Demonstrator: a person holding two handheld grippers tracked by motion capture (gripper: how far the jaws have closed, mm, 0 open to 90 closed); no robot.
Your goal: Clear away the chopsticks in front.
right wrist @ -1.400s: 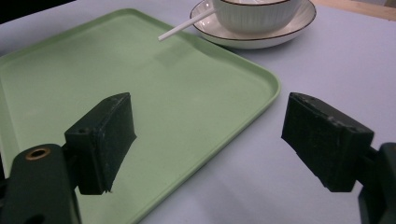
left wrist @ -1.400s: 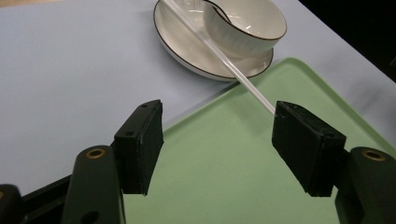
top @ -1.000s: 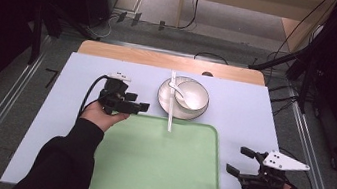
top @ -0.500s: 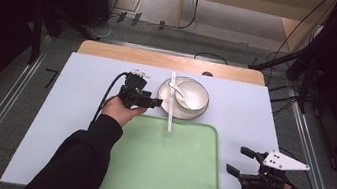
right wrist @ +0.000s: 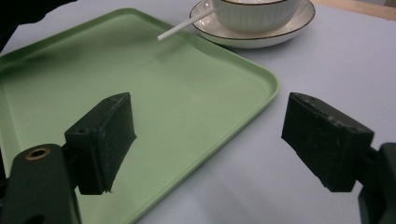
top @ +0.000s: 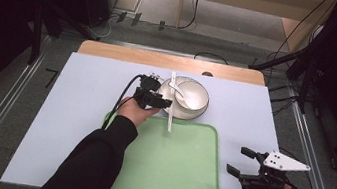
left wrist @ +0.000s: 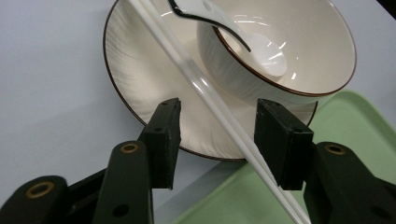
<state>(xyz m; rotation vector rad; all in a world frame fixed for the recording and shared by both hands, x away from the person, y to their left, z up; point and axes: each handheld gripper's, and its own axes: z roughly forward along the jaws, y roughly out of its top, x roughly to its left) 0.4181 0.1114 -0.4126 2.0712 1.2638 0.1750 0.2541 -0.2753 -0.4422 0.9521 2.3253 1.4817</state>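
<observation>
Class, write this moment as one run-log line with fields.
left tool: closing around chopsticks, not yet gripping | right tool: open, beside tray | bowl and spoon: on plate

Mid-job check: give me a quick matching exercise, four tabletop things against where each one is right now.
Things:
1. chopsticks
2. spoon
3. bowl
4. tray

Places:
A. standing on the saucer
B. lying inside the bowl
C. on the table in front of the saucer, nothing lying in it
D. across the saucer's rim, between the left gripper's open jaws

Pairs: 1-D, 2-B, 3-A, 4-C
</observation>
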